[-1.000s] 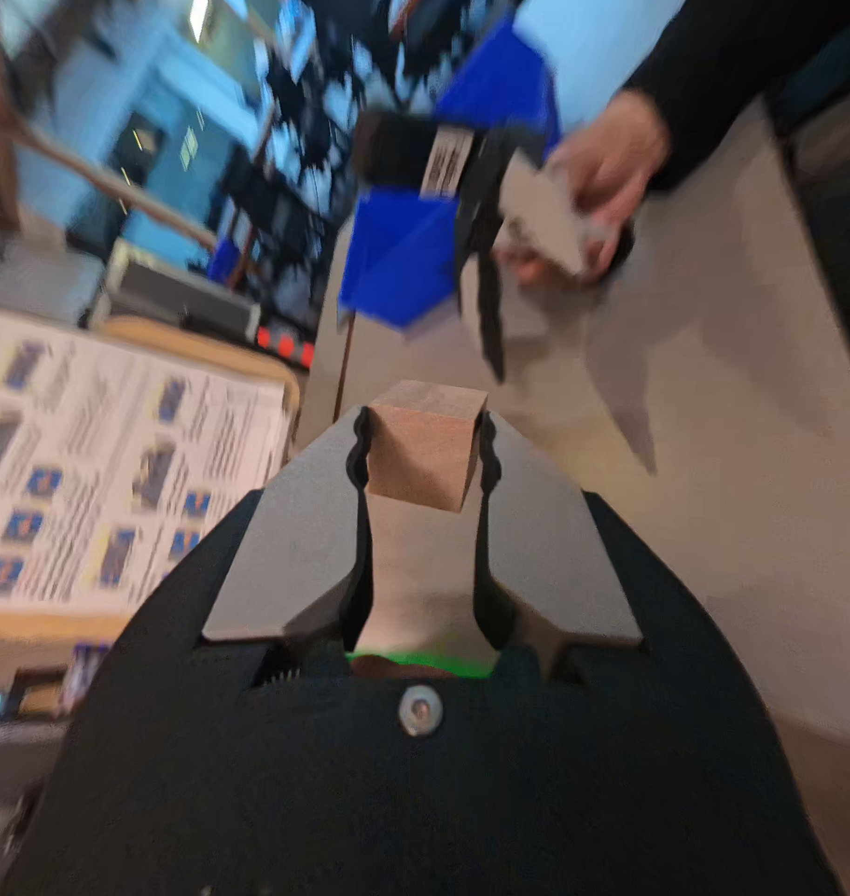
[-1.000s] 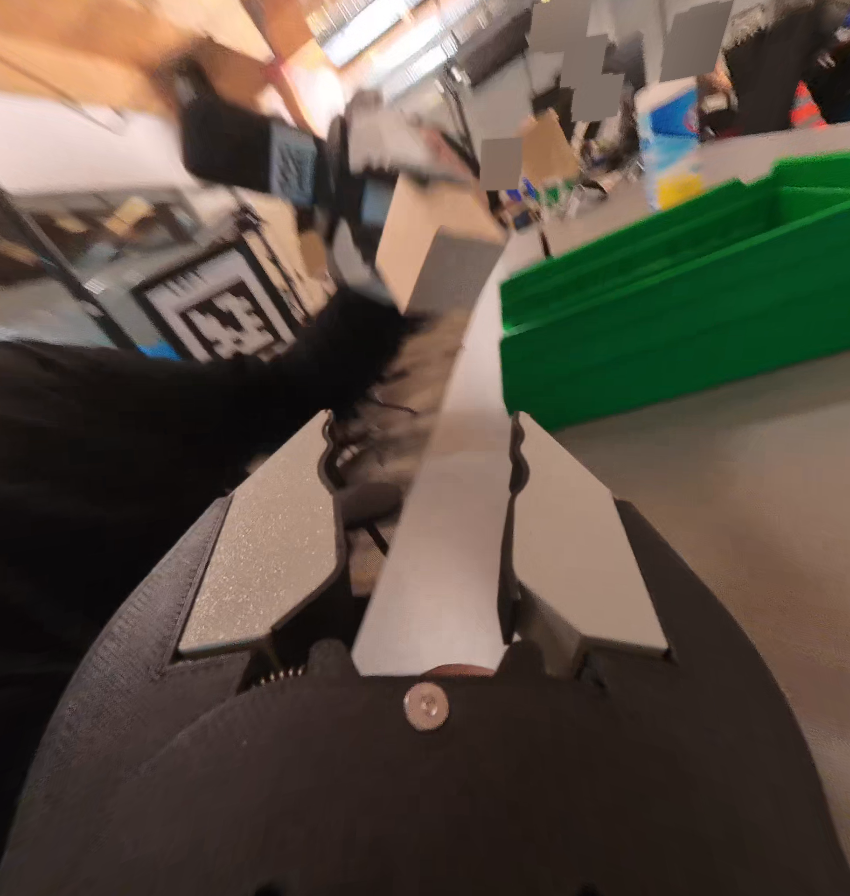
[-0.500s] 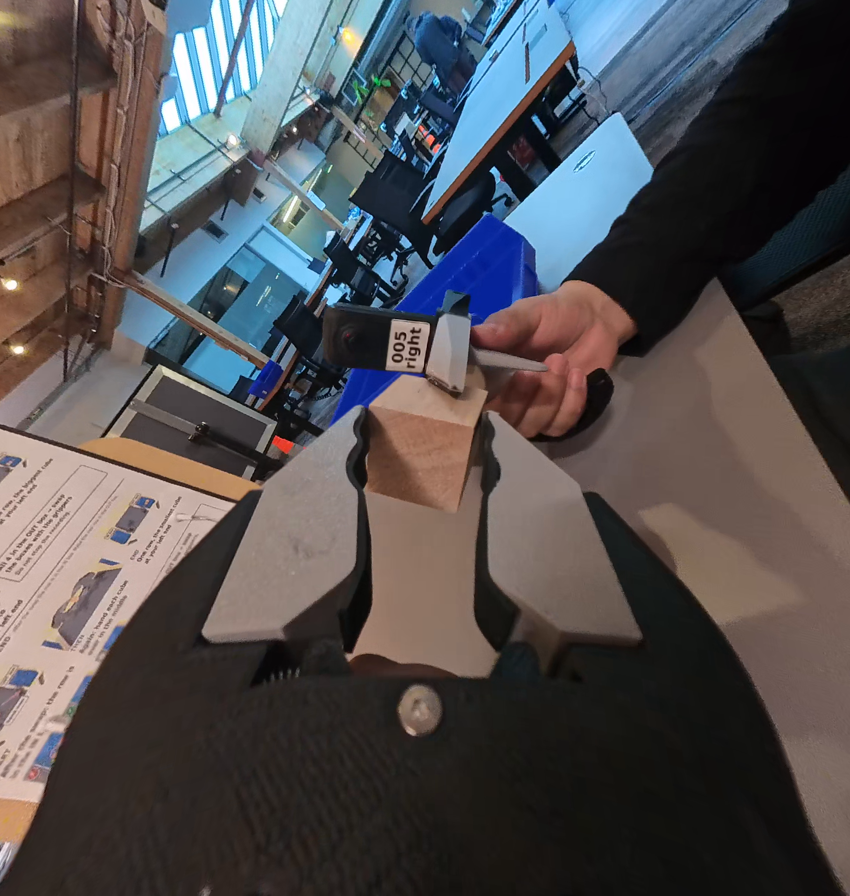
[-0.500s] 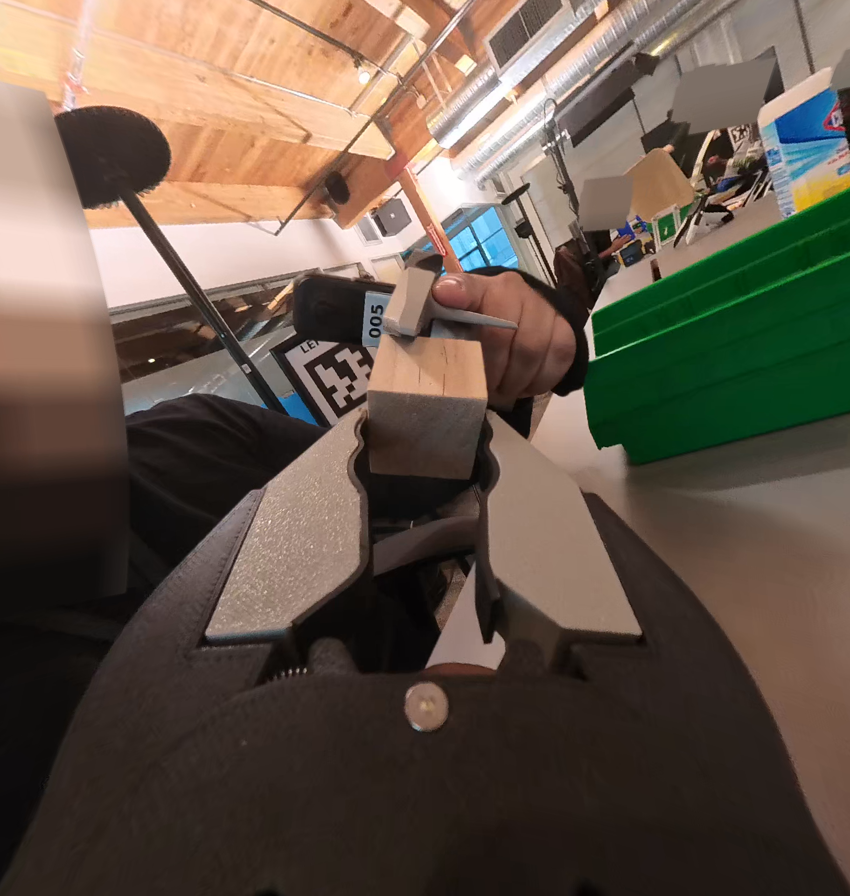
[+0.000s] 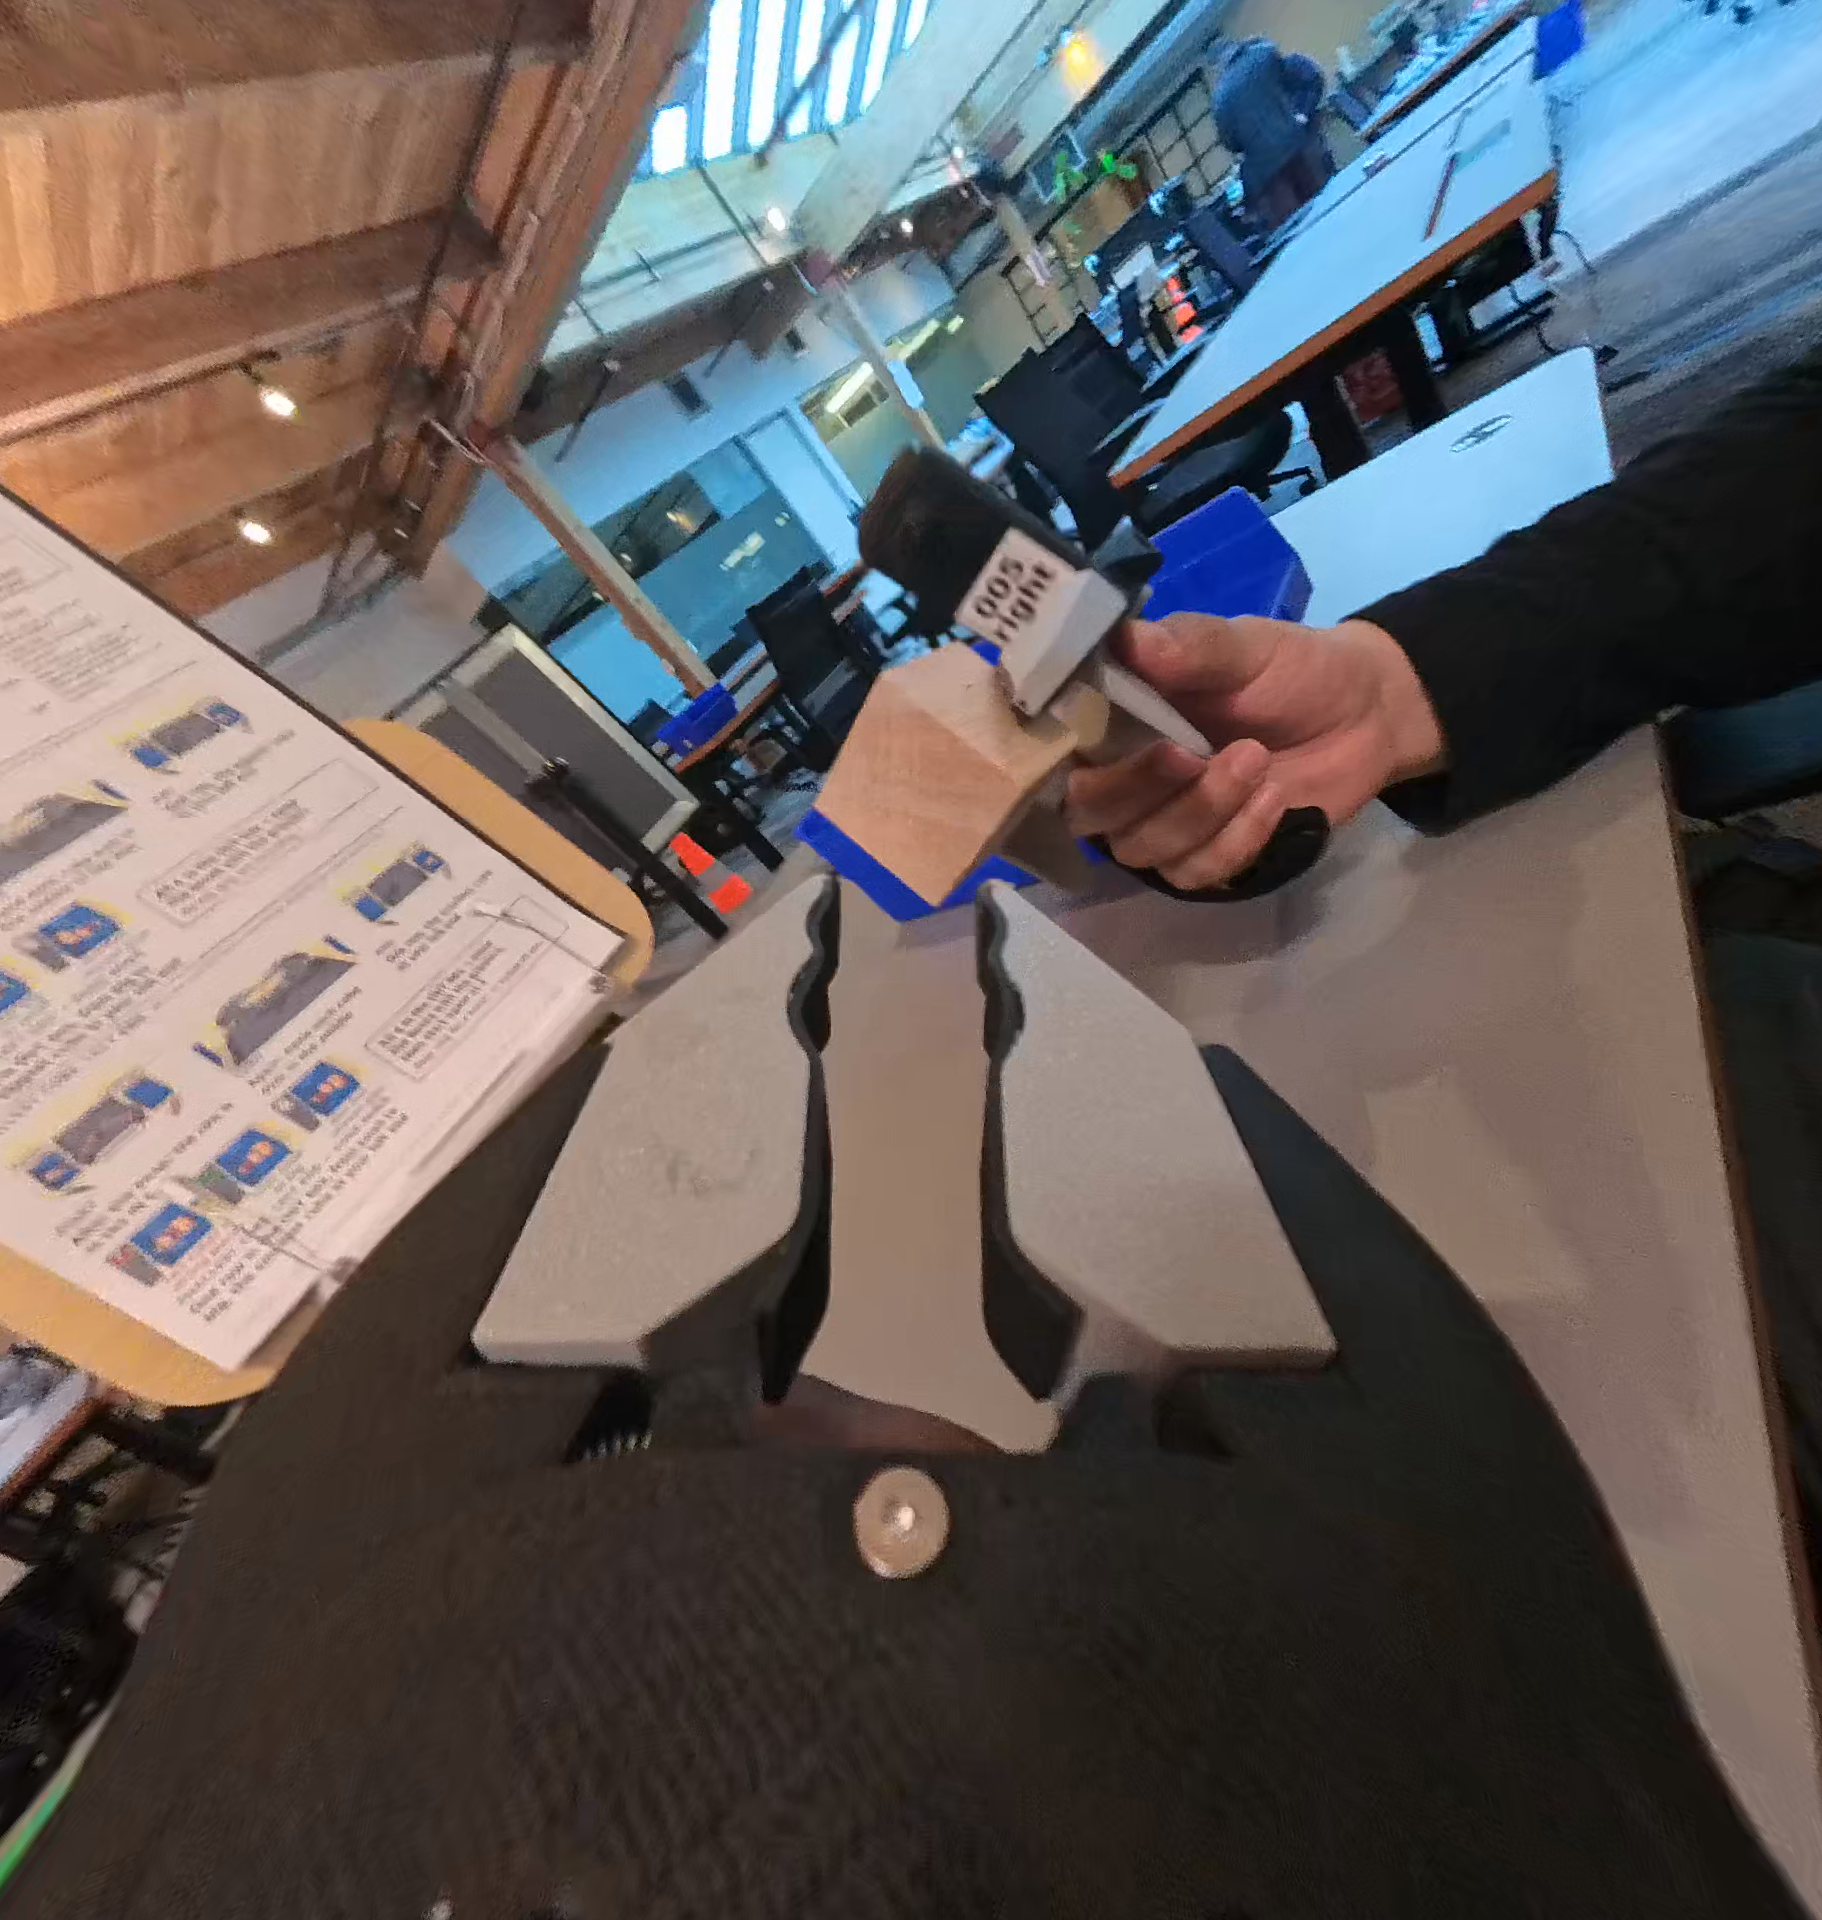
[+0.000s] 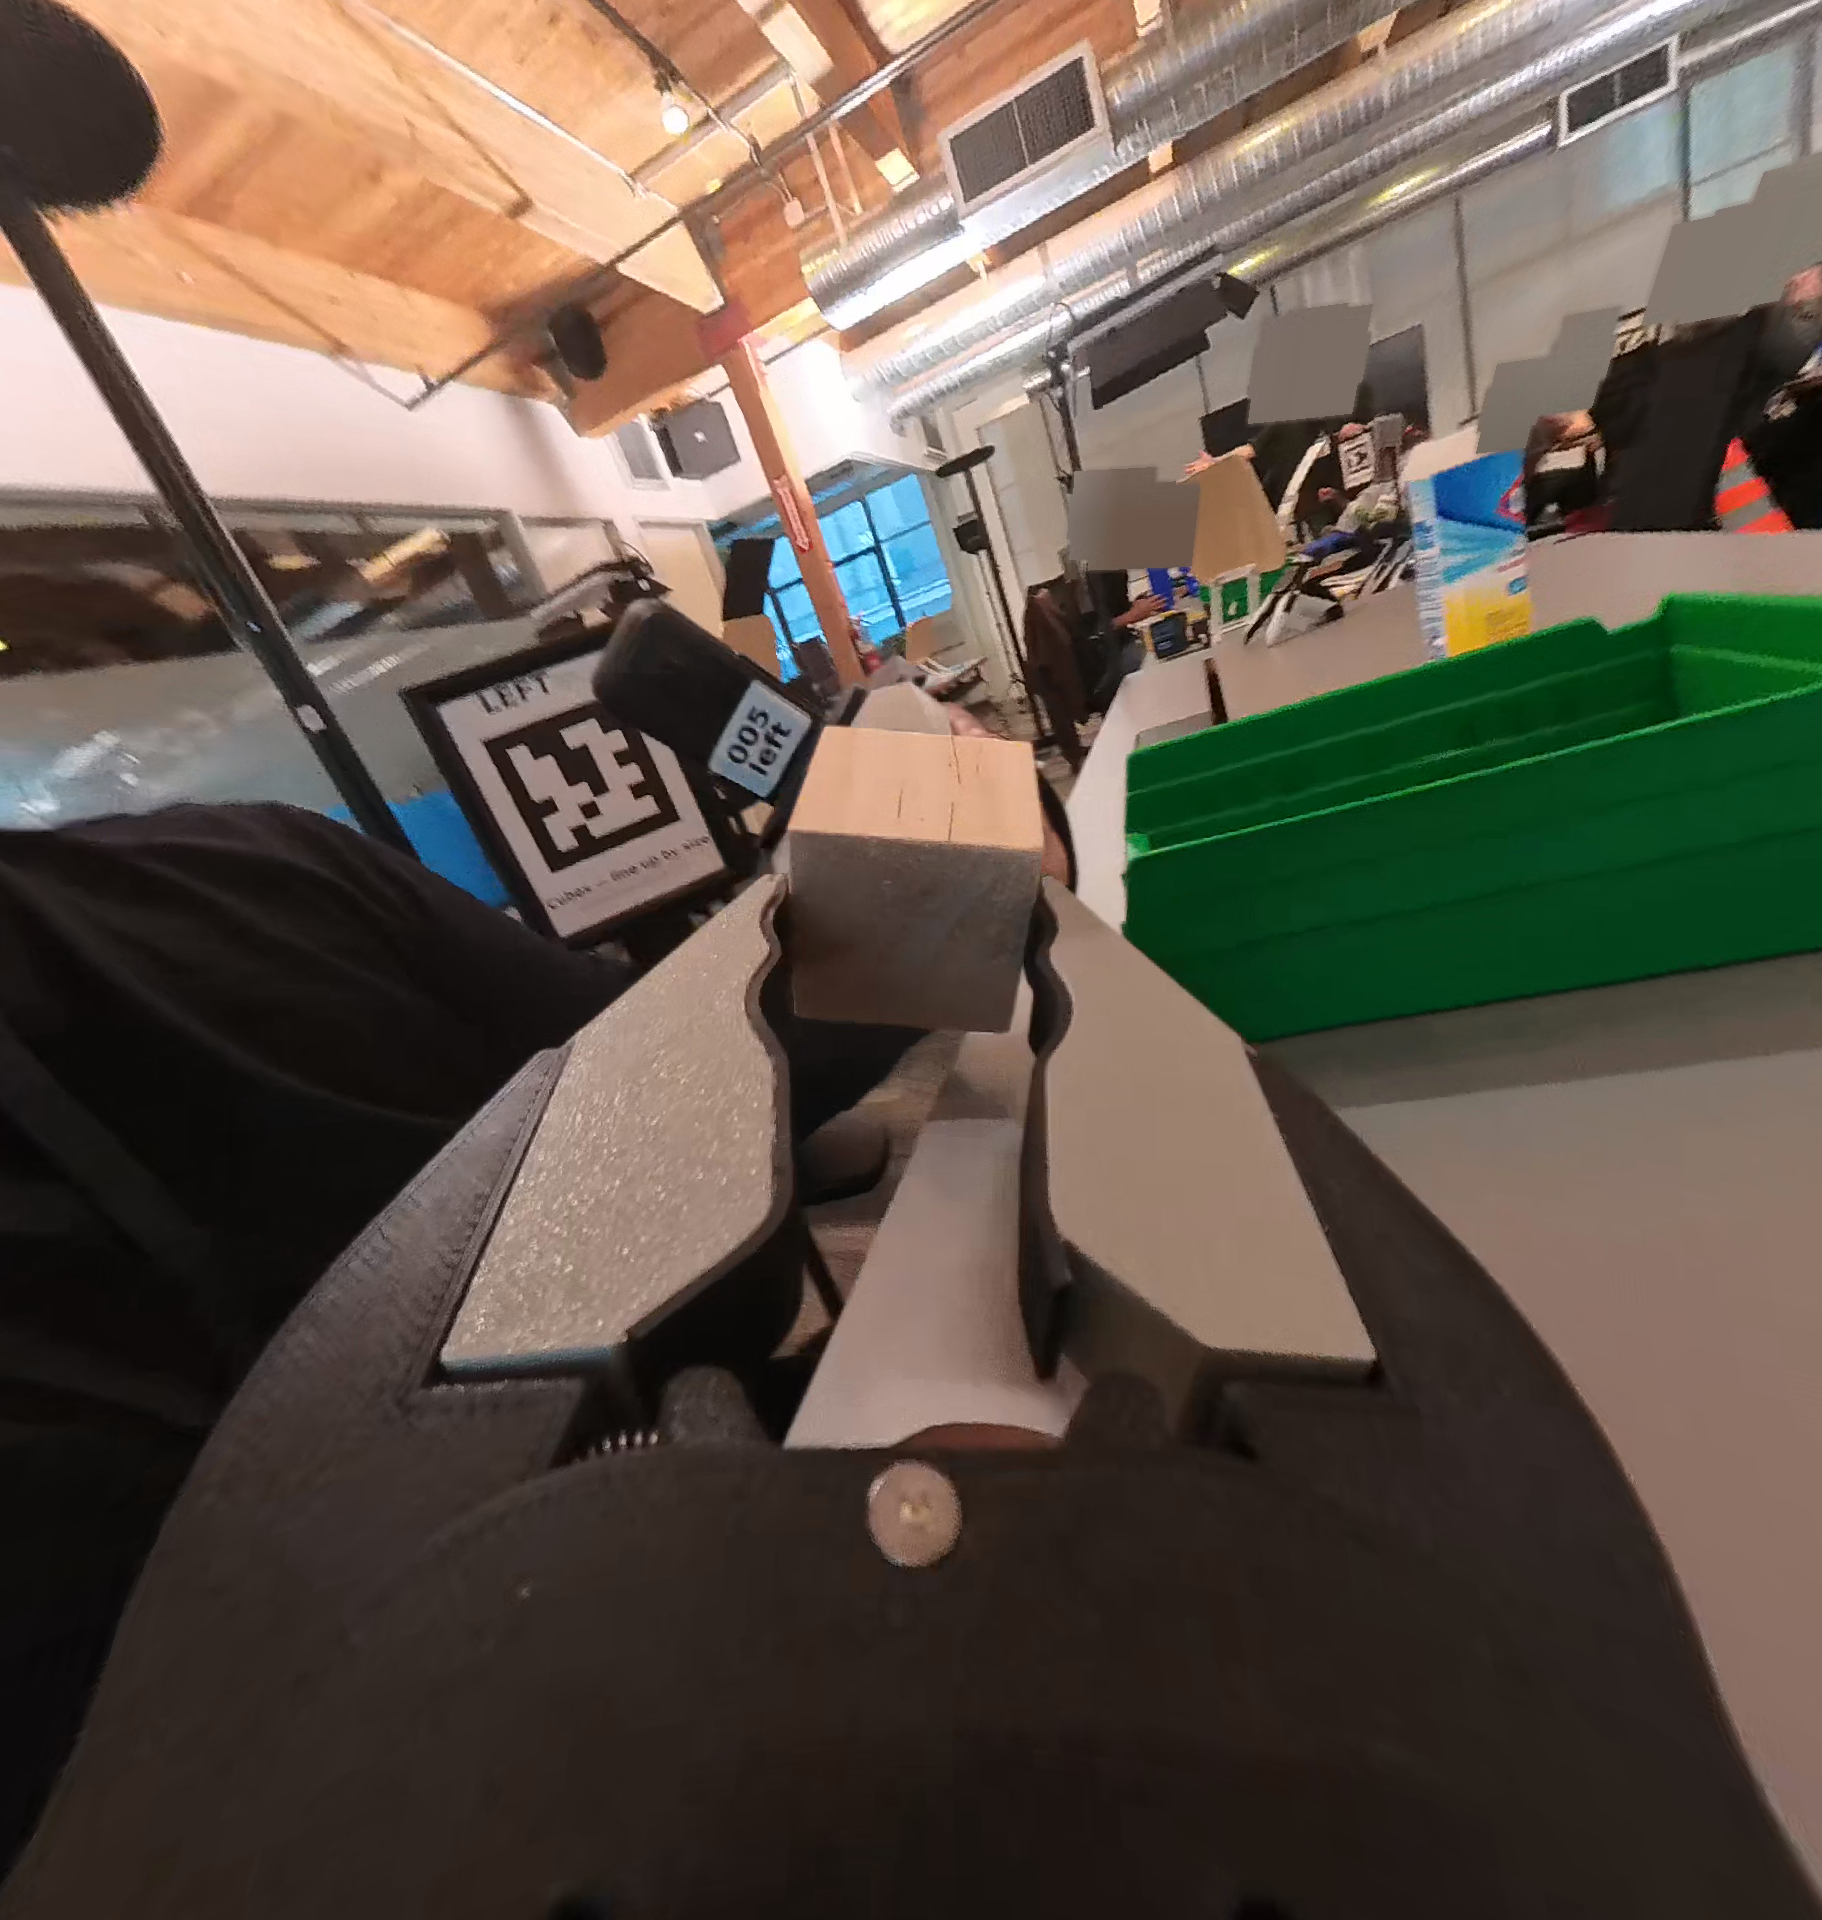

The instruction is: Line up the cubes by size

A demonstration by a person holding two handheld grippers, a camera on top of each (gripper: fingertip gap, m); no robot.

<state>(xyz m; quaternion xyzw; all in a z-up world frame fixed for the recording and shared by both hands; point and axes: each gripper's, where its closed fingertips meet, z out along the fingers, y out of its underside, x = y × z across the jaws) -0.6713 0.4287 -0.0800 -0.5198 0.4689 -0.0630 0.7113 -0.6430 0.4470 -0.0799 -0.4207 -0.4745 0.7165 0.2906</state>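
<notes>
The wooden cube [image 6: 912, 883], pale with a fine crack across its top face and square-edged, is clamped between the grey textured fingers of the right claw [image 6: 909, 940], held in the air above the near edge of the grey tabletop [image 6: 1613, 1195]. The left claw [image 5: 905, 940] stands apart and empty, just short of the cube. Green plastic bins [image 6: 1509, 800] sit on the tabletop toward its far edge, a printed instruction sheet [image 5: 190, 935] leans off its left side, and a framed marker sign [image 6: 574, 790] stands behind the cube.
</notes>
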